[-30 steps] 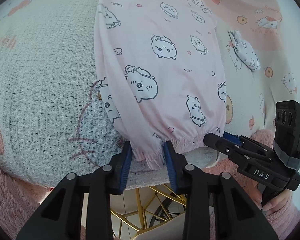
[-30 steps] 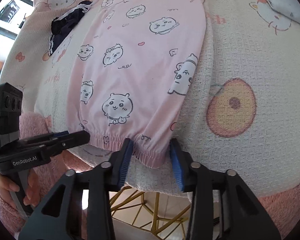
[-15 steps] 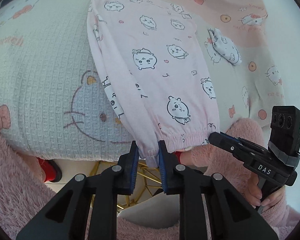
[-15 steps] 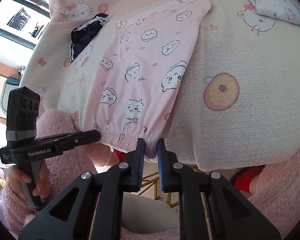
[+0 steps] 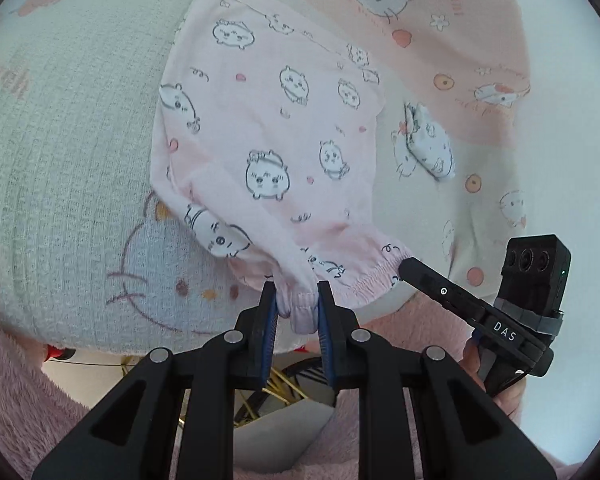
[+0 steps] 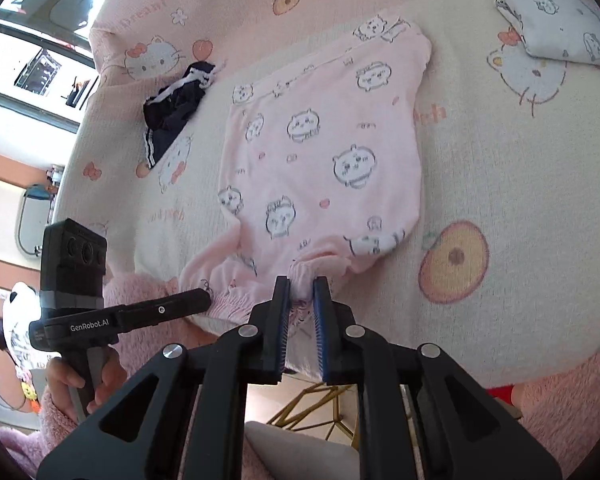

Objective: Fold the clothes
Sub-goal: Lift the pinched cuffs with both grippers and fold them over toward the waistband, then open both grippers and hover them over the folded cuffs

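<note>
On the cartoon-cat blanket (image 5: 60, 160), you have the pink garment (image 5: 268, 128) pinched at its gathered hem by both grippers.

Your left gripper (image 5: 297, 308) is clamped on a bunched fold of the elastic hem, at the corner nearest that camera. Your right gripper (image 6: 301, 297) grips the same hem further along; in the left wrist view its tip meets the cloth at the hem's other end. The hem is raised and puckered between the two grips, while the rest of the garment lies flat on the blanket. A dark striped garment (image 6: 172, 108) lies apart to one side, a small white printed piece (image 6: 560, 24) to the other.
</note>
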Demonstrator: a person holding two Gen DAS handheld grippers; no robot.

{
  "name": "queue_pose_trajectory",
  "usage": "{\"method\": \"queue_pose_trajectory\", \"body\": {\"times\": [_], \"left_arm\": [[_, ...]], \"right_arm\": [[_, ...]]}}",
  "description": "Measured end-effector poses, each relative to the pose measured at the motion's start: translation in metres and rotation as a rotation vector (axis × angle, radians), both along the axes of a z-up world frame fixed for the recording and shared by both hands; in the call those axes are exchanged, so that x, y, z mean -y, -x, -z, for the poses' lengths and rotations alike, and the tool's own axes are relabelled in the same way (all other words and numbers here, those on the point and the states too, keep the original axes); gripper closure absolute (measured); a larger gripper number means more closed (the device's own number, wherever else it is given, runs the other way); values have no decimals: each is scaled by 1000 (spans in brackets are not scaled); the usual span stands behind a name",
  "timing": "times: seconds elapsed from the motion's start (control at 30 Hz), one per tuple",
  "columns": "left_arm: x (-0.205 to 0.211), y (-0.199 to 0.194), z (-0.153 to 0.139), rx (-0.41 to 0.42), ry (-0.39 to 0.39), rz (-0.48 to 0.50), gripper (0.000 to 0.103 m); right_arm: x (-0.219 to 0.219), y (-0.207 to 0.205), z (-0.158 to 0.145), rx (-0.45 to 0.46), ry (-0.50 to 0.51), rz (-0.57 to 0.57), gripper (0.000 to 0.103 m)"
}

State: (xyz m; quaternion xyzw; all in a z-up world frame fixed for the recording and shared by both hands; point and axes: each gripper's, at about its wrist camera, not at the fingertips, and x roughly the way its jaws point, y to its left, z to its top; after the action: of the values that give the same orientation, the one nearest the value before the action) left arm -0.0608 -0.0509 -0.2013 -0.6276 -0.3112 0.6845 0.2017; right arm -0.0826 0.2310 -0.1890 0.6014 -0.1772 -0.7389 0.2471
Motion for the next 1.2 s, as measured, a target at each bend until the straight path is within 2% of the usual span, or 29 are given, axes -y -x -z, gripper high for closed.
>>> {"method": "queue_pose_trajectory", "body": {"times": [0.17, 0.2, 0.23, 0.3, 0.4, 0.43, 0.47, 0.53, 0.63, 0.77, 0.87, 0.97, 1.0, 1.1, 1.2], "left_arm": [[6, 67, -3, -19, -20, -55, 80], [6, 79, 0, -12, -39, -62, 70], [7, 90, 4, -2, -65, -68, 51], [11, 105, 7, -9, -75, -88, 41], [22, 114, -2, -89, -6, -73, 41], [26, 113, -4, -119, 38, -51, 41], [29, 112, -7, -149, 88, -24, 41], [29, 108, -6, -188, 172, 52, 41], [21, 104, 0, -231, 264, 158, 41], [-6, 100, 15, -264, 355, 302, 41], [-16, 95, 25, -259, 332, 382, 41], [-15, 90, 40, -153, 258, 449, 41], [-13, 89, 40, -149, 243, 458, 41], [1, 87, 31, -165, 191, 429, 41], [15, 96, 27, -157, 96, 350, 41]], "right_arm": [[20, 64, -4, -32, 8, 64, 92], [24, 75, -2, -33, 5, 74, 91], [25, 85, 2, -26, -2, 82, 89], [24, 100, 11, 2, -27, 95, 84], [12, 109, 16, -2, -39, 117, 72], [7, 109, 16, -13, -46, 112, 66], [4, 108, 17, -30, -71, 90, 60], [5, 103, 21, -65, -151, 20, 55], [21, 98, 32, -109, -276, -111, 55], [51, 99, 51, -139, -365, -211, 54], [68, 101, 68, -139, -430, -257, 53], [75, 98, 73, -168, -465, -280, 53], [74, 98, 73, -175, -474, -281, 53], [67, 98, 70, -161, -475, -256, 54], [64, 95, 55, -155, -395, -215, 53]]}}
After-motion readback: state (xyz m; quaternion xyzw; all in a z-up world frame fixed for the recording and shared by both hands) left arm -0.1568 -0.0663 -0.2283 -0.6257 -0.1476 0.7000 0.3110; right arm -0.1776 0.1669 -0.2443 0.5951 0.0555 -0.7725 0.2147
